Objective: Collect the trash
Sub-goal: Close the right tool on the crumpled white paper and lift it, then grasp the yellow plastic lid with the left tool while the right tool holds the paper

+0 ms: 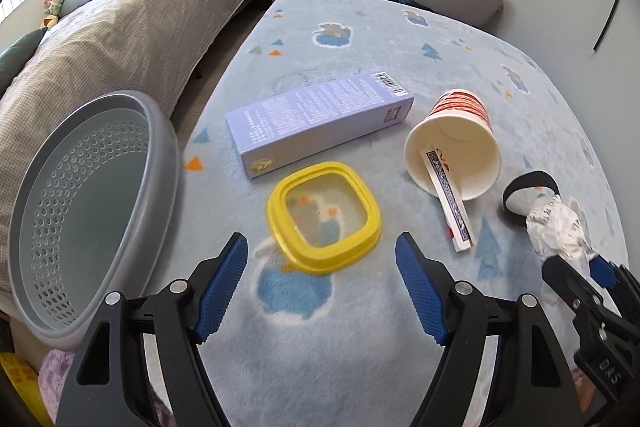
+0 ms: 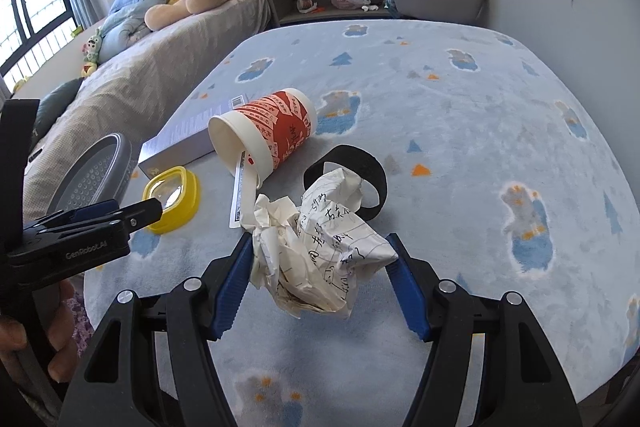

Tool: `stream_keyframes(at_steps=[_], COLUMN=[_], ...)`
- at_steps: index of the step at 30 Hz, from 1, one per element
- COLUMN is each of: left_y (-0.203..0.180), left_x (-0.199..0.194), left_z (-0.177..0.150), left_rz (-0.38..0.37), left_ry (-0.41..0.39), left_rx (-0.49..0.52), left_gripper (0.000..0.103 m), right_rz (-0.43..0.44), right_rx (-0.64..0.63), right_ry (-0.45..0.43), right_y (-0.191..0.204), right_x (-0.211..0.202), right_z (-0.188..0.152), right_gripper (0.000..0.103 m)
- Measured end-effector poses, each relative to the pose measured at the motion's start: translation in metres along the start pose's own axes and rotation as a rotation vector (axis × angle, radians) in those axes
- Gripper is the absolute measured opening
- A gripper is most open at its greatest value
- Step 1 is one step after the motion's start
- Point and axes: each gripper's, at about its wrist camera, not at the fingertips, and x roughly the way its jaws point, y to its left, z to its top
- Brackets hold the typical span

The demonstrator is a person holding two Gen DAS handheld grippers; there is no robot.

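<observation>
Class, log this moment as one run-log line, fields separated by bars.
phase: pickup | right gripper: shut on crumpled paper | left gripper: open, near yellow lid | grey basket: left, on its side

Carpet [image 1: 360,347] plush, fuzzy cloth; basket [image 1: 80,211] matt grey perforated plastic; lid [image 1: 324,219] glossy yellow plastic rim; crumpled paper [image 2: 320,247] creased, matt; cup [image 2: 272,131] smooth paper; box [image 1: 320,119] smooth cardboard.

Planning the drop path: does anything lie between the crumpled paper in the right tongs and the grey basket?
Yes. The yellow lid and the left tongs lie between the crumpled paper and the grey basket.
</observation>
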Motion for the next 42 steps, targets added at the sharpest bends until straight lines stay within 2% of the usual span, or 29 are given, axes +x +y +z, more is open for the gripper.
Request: stream_keyframes(at_steps=[11, 23, 31, 42], left_y=[-0.008, -0.004, -0.004, 0.003], left_x=[0.034, 0.047, 0.038, -0.006], left_z=[0.012, 0.02, 0.01, -0.015], left_rz=[0.027, 0.037, 0.016, 0.012], left_ry=[0.061, 0.05, 0.019, -0.057], left_rx=[-0.007, -0.022, 0.021, 0.081], left_gripper=[0.073, 0.073, 0.072, 0.072], right_rz=[0.066, 0.083, 0.084, 0.066], right_rx=[0.028, 0.028, 0.02, 0.067], right_ry=[0.028, 0.057, 0.092, 0.106], right_y=[-0.009, -0.007, 0.001, 0.003], right_x=[-0.001, 0.006, 0.009, 0.004], right_z=[-0.004, -0.007, -0.017, -0.036], right_gripper=[0.064, 0.064, 0.065, 0.066])
